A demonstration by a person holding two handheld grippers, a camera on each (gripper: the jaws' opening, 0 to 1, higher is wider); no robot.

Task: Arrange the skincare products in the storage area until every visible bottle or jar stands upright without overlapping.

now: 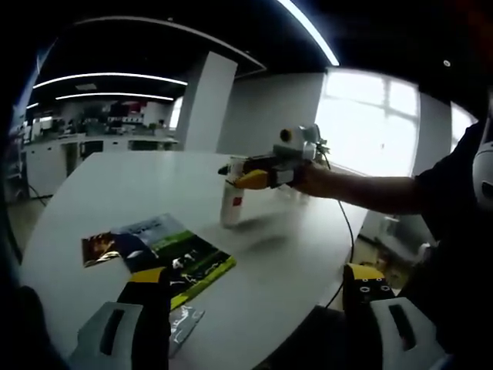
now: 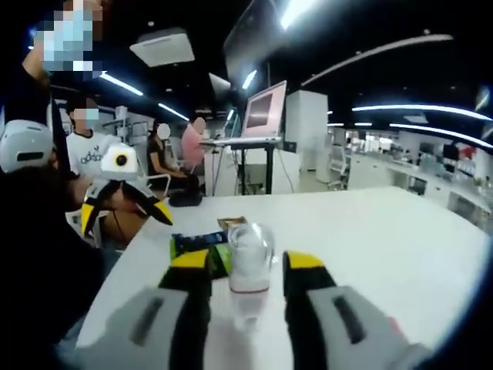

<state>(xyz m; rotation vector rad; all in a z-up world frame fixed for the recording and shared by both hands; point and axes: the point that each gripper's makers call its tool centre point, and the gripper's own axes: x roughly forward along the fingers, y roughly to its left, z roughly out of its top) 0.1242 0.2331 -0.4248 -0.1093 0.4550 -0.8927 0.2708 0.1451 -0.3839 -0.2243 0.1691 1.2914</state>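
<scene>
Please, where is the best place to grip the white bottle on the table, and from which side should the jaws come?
Probably the bottle is best gripped around its straight middle body, coming level from the side. It stands upright with round walls, and the right gripper already has one jaw on each side of it.

An open-plan office: white desks (image 1: 85, 146), ceiling strip lights (image 1: 108, 77), a monitor (image 2: 264, 110) and seated people (image 2: 166, 158).

views face each other — shared table (image 1: 115, 193), bottle (image 2: 249, 258)
</scene>
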